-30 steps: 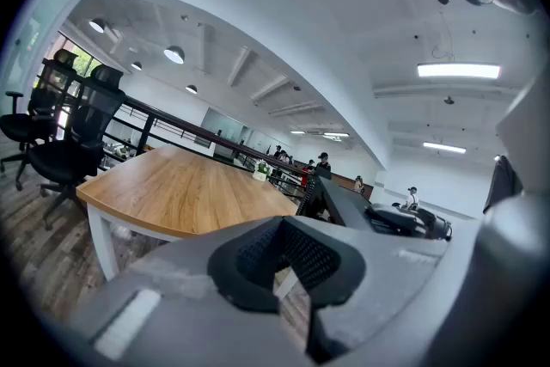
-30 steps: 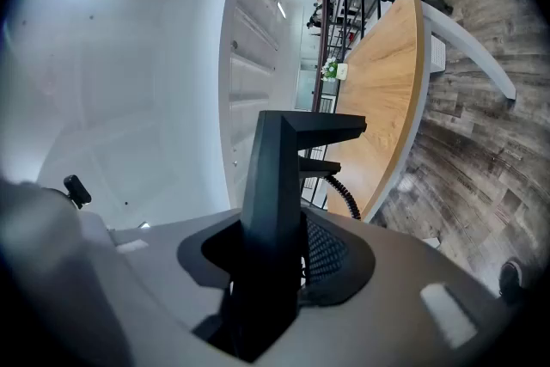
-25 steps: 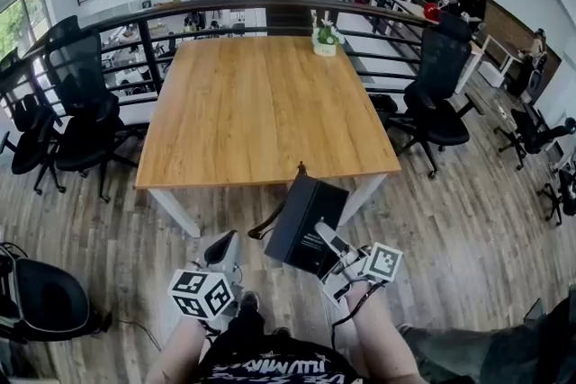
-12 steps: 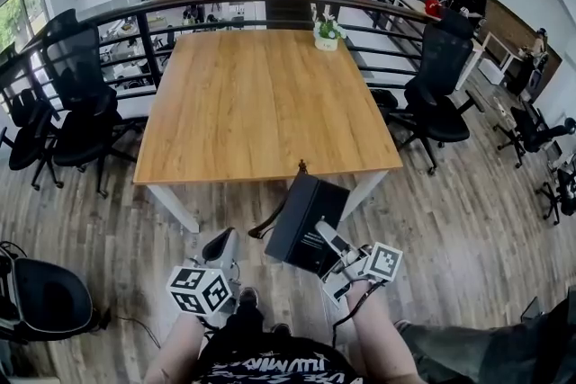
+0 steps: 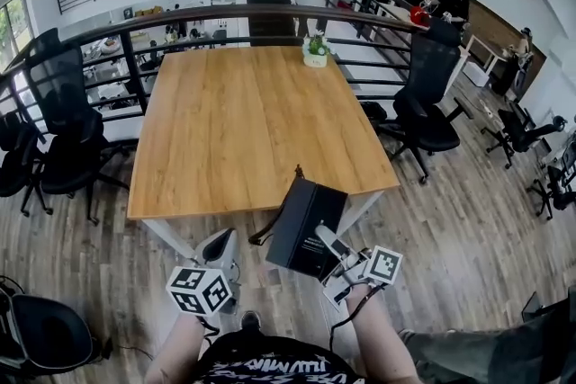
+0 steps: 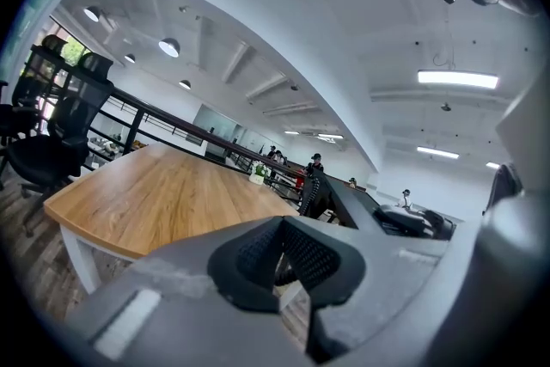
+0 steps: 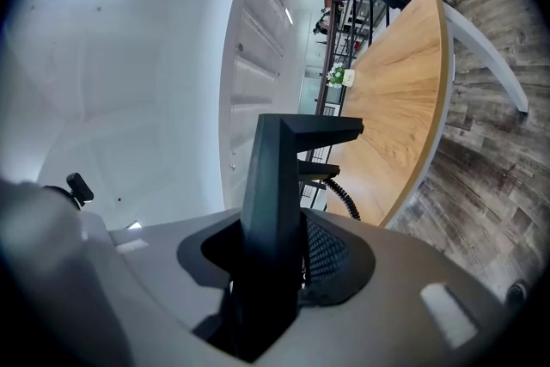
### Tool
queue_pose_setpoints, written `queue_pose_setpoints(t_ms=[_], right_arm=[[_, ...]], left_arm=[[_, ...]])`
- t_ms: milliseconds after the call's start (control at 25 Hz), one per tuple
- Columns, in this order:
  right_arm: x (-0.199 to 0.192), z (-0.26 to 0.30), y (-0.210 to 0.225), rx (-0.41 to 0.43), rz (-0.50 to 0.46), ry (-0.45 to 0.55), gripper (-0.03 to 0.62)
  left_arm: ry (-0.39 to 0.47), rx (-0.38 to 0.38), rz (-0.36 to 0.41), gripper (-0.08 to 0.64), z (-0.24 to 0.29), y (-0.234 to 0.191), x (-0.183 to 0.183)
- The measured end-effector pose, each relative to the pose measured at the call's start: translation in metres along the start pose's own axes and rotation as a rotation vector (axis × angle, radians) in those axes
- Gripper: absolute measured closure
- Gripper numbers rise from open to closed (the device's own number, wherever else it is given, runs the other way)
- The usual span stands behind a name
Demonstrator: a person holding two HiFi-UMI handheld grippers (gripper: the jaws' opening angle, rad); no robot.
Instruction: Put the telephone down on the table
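The left gripper (image 5: 222,240) pointed roughly level at the near edge of the table (image 5: 243,121). Its fingertips met, with nothing between them, and the board began a little ahead of them. The telephone (image 5: 304,222) was just to the right of those fingers, close but apart, so this hand had no part in the hold.

The telephone was off the table and carried on edge. Its long axis ran from the right gripper's fingers forward and up towards the table's near right corner. Its far end reached about to the table edge, and a coiled cord (image 7: 345,197) hung from it.

The right gripper (image 5: 328,238) was clamped on the telephone's near end, its jaws about half apart on the black body (image 7: 273,185). It pointed slightly upward, with the forearm drawn in close to the person's body. The tabletop (image 7: 404,90) was ahead of these fingers and somewhat lower. As I judged it, the coming move was a reach forward over the edge, then a lowering and tipping of the telephone flat onto the wood.
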State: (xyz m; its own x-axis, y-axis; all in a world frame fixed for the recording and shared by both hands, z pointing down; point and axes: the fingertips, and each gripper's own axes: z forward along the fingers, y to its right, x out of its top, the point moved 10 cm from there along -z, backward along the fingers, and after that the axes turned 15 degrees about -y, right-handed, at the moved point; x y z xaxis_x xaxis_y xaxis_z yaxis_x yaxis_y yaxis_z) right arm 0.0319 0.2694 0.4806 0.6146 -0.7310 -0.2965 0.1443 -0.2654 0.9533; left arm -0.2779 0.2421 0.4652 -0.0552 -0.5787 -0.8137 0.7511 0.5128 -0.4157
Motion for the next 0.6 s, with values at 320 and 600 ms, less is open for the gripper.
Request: queue_pose_setpoints(t_ms=[320,600], right_arm=[[0.031,0.046,0.013,-0.008,0.001,0.058,0.431],[0.045,0.058,0.028,-0.057,-0.009,0.058,0.431]], left_arm=[[-0.008,-0.041,0.019,0.557,0.034,-0.049,0.037],[-0.052,-0.049,0.010,0.557,0.056,-0.082,0.046]])
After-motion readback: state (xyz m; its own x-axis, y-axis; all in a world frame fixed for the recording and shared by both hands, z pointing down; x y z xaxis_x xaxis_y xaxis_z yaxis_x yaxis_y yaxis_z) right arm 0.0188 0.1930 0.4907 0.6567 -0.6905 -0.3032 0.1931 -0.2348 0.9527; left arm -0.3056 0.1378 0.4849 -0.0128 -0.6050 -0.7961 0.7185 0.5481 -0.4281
